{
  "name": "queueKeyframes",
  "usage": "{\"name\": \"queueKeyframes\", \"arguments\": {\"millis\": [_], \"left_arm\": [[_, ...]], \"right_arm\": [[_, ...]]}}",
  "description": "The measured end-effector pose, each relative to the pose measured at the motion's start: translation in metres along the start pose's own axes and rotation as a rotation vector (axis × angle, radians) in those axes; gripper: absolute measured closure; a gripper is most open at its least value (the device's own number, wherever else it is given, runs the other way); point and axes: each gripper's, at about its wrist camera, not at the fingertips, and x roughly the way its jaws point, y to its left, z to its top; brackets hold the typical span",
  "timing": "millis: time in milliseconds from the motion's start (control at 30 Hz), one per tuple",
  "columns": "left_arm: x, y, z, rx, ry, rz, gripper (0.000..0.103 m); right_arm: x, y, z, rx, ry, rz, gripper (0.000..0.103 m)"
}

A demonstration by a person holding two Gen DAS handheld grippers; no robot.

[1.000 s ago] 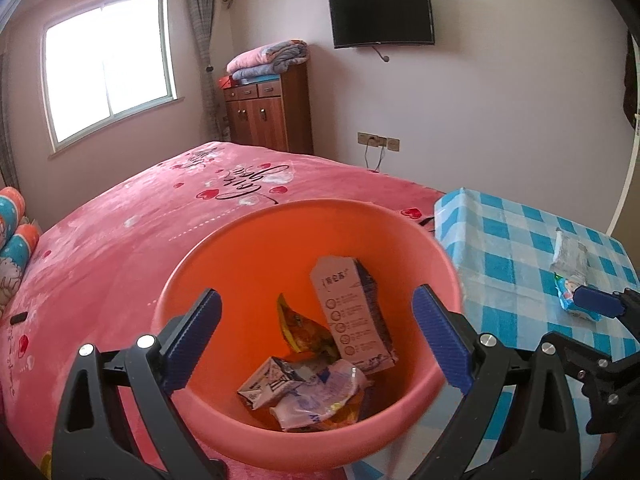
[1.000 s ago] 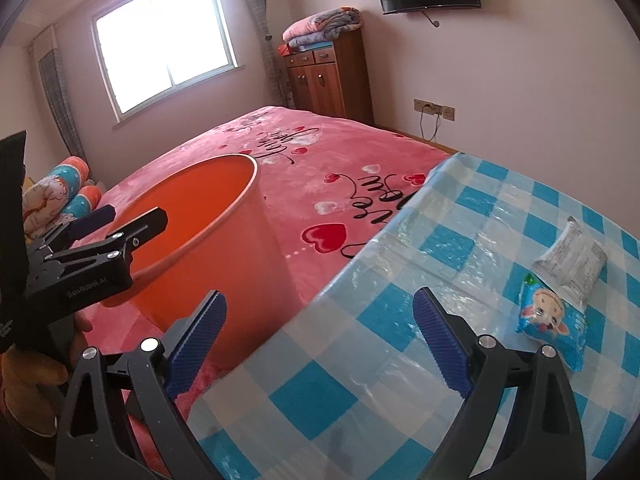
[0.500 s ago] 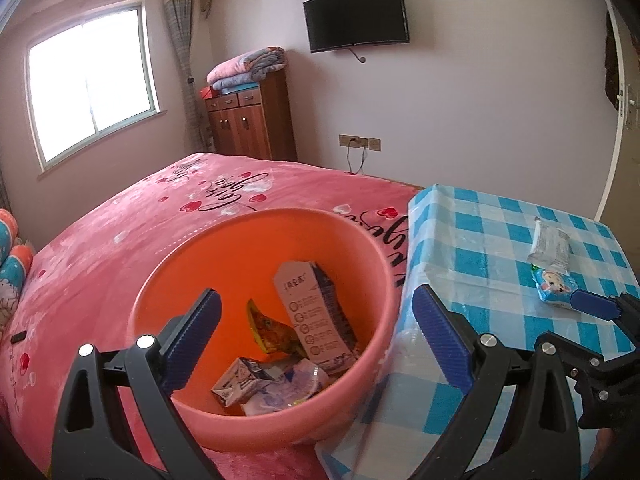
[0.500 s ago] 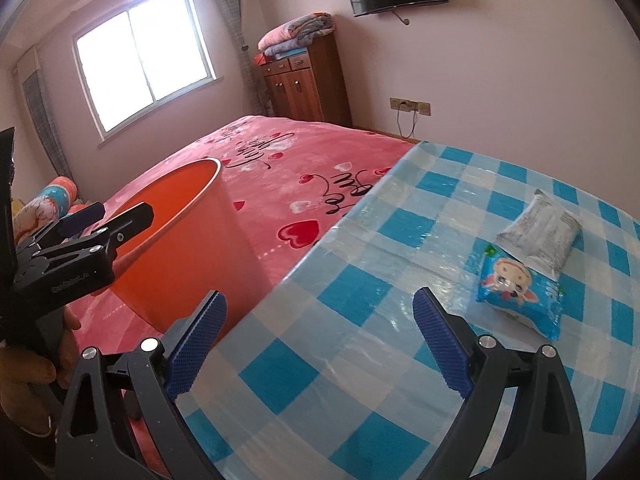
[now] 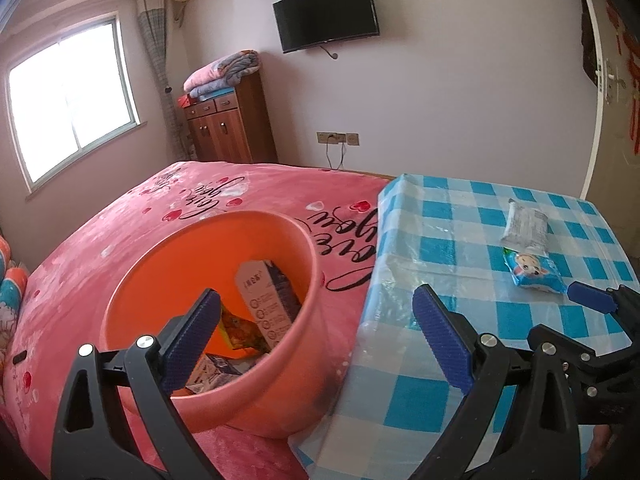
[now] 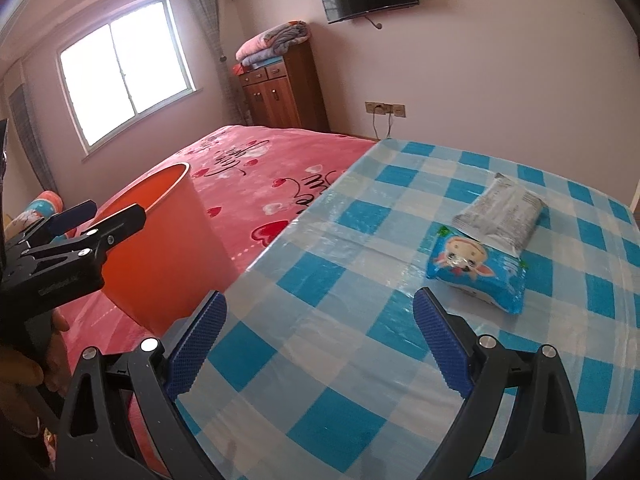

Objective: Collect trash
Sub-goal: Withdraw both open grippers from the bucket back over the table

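An orange bucket (image 5: 280, 392) (image 6: 160, 264) stands on the pink bed beside the checked table; inside lie a carton (image 5: 266, 300) and several wrappers. On the table a blue cartoon snack packet (image 6: 476, 276) (image 5: 534, 274) rests against a grey foil packet (image 6: 500, 216) (image 5: 524, 226). My left gripper (image 5: 316, 328) hangs open and empty over the bucket's near rim. My right gripper (image 6: 318, 330) is open and empty above the tablecloth, short of the blue packet, which sits just beyond its right finger.
The blue-and-white checked table (image 6: 320, 360) butts against the pink bed (image 5: 160, 216). A wooden cabinet (image 5: 230, 128) with folded blankets, a wall TV (image 5: 326, 12) and a window (image 5: 68, 96) stand at the far side. A hand (image 6: 24, 372) holds the left gripper.
Both grippers have shifted right and pulled back. The bucket has slid left in the left view and the two packets have come closer in the right view. Both stay open.
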Motion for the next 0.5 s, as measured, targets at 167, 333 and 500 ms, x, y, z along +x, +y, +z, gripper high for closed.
{"name": "queueKeyframes", "arguments": {"millis": [167, 333, 500], "left_arm": [[-0.001, -0.016, -0.001, 0.020, 0.009, -0.016, 0.006], [0.000, -0.032, -0.004, 0.037, 0.021, -0.035, 0.006], [0.003, -0.048, -0.007, 0.058, 0.036, -0.051, 0.006]], "right_arm": [[-0.004, -0.013, -0.008, 0.026, -0.005, -0.006, 0.010], [-0.004, -0.024, -0.017, 0.044, -0.003, -0.010, 0.010], [-0.008, -0.034, -0.023, 0.044, -0.019, -0.022, 0.010]]}}
